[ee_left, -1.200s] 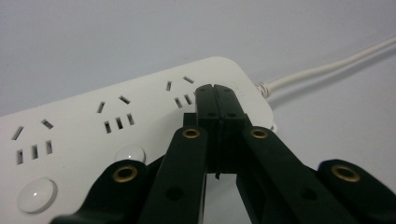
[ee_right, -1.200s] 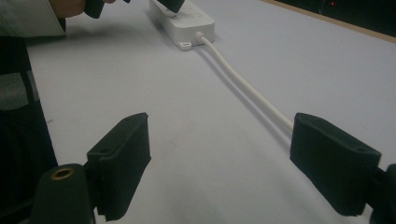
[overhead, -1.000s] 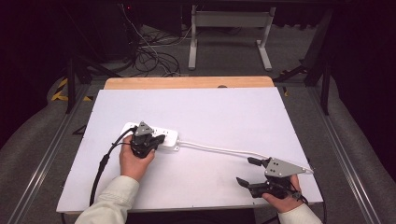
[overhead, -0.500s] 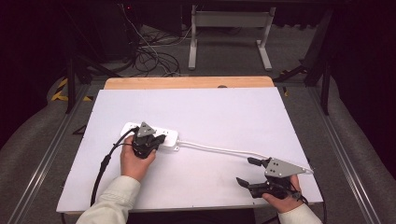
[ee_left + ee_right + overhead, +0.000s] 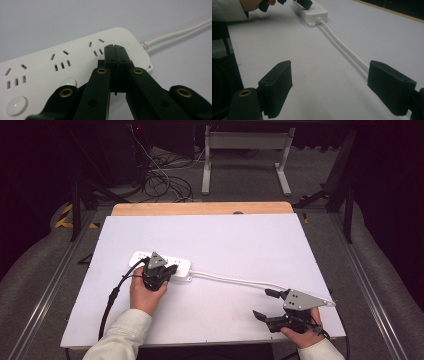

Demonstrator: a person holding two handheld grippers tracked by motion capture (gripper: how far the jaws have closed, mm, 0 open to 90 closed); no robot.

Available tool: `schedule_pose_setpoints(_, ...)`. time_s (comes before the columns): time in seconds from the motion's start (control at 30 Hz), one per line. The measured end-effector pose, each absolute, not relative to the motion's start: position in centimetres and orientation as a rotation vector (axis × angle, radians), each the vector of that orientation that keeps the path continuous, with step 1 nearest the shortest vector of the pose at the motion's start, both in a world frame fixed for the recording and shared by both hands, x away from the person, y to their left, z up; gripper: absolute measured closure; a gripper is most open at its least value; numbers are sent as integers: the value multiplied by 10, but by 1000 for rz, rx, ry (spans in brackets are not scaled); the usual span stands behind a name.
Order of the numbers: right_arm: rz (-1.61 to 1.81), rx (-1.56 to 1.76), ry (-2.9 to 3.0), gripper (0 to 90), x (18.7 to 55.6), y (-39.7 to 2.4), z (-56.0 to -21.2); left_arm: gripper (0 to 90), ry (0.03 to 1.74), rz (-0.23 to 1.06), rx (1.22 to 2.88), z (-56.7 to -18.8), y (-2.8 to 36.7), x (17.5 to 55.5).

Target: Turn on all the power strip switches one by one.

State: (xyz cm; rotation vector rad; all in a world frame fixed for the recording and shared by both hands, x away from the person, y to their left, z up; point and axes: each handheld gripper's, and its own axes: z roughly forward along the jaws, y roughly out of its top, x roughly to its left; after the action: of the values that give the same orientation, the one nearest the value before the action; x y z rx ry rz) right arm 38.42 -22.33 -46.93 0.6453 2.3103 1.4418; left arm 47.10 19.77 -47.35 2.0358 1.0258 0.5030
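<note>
Landmark: white power strip (image 5: 162, 263), lying flat on the white counter (image 5: 240, 240), toward its left half.
Power strip layout: three socket groups along the top face; round buttons (image 5: 16, 105) along the near edge, as seen in the left gripper view.
Cord: white cord (image 5: 230, 279) leaves the strip's right end and runs along the counter away from the strip toward the near right corner.
Left hand-held gripper (image 5: 115, 48): jaws fully closed, pads pressed together with nothing between them; tips set on or just above the strip's top face, at the socket group nearest the cord end. Contact not certain from the frames.
Left hand (image 5: 147, 292): just in front of the strip, on the near side.
Right hand-held gripper (image 5: 329, 85): jaws wide apart, empty; well away from the strip, near the far end of the cord, with the cord passing close by one jaw.
Step in hand (judged): pinning or pressing the strip with the closed tips while the other tool stands ready at the cord.
Technique: press straight down with the closed tips; avoid sliding across the socket slots. Keep tips clear of the slot openings. Keep the strip flat and unrotated on the counter.
Cord handling: bring the open jaws to either side of the cord before closing; avoid tugging toward the strip's cord end.
Risk: sideways push skids the strip on the smooth surface.
</note>
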Motion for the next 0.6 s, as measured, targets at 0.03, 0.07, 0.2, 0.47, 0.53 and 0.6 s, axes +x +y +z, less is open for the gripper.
schedule_pose_setpoints(0.03,1442,645,2310,201,384,-223,-469,900,1033,491,2021,-474,198,471)
schedule_pose_setpoints(0.07,1442,645,2310,201,384,-223,-469,900,1032,487,2018,-475,198,471)
schedule_pose_setpoints(0.2,1441,648,2313,201,384,-223,-469,900,1043,474,2008,-475,198,471)
schedule_pose_setpoints(0.47,1436,647,2314,201,384,-222,-470,900,1062,465,2001,-477,199,472)
schedule_pose_setpoints(0.53,1436,646,2315,201,384,-222,-470,900,1071,454,1996,-476,199,472)
schedule_pose_setpoints(0.6,1436,646,2316,201,384,-222,-470,900,1074,445,1996,-476,199,472)
